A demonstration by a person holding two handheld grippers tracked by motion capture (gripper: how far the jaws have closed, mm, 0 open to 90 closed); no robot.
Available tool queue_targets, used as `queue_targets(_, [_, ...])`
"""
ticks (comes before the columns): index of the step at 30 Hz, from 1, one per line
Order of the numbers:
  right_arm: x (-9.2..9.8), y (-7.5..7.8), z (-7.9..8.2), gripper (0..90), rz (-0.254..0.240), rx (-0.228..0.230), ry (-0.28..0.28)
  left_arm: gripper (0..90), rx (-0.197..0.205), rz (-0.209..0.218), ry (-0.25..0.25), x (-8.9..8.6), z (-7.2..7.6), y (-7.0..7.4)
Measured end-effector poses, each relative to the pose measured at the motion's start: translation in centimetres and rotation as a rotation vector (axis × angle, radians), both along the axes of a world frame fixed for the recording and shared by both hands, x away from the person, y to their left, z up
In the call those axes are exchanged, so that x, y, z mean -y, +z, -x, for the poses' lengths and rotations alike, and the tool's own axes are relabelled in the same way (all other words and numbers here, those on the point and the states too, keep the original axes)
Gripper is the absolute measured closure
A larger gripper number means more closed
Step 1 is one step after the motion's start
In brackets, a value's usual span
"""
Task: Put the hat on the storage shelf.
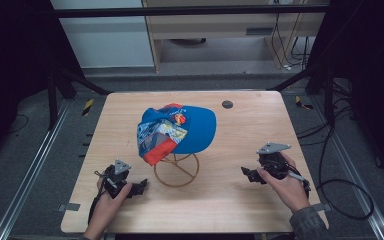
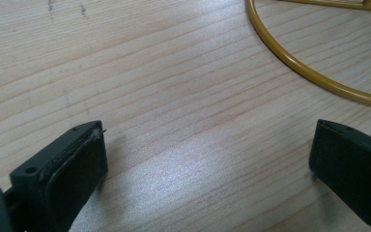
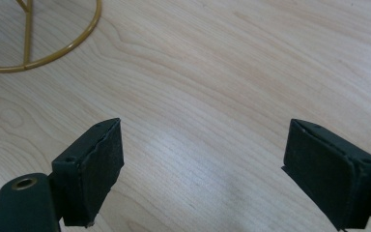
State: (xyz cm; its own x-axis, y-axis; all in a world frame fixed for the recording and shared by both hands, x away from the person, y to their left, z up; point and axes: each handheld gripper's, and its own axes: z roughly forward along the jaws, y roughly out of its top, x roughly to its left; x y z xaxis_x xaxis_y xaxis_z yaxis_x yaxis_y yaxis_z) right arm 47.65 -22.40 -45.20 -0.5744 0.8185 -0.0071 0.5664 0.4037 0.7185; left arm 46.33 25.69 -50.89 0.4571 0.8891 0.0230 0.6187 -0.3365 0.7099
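A blue cap with a red-trimmed printed panel (image 1: 176,131) rests on top of a gold wire stand (image 1: 176,171) in the middle of the wooden table (image 1: 230,200). My left gripper (image 1: 141,187) lies low on the table just left of the stand's ring base (image 2: 314,77), jaws wide apart and empty. My right gripper (image 1: 247,175) sits to the right of the stand, also open over bare wood, with the ring base (image 3: 53,48) at its far left. A hand holds each gripper.
A small dark round disc (image 1: 227,104) lies near the table's far edge. Black frame legs stand beyond the back corners, and cables trail on the floor at the right.
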Motion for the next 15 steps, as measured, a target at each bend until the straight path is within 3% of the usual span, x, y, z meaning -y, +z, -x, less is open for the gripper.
queue_targets(15, [0.2,-2.9,0.7,12.8,-0.022,-0.015,-0.039,0.0,0.000,0.000,0.000,0.0,0.0,0.0])
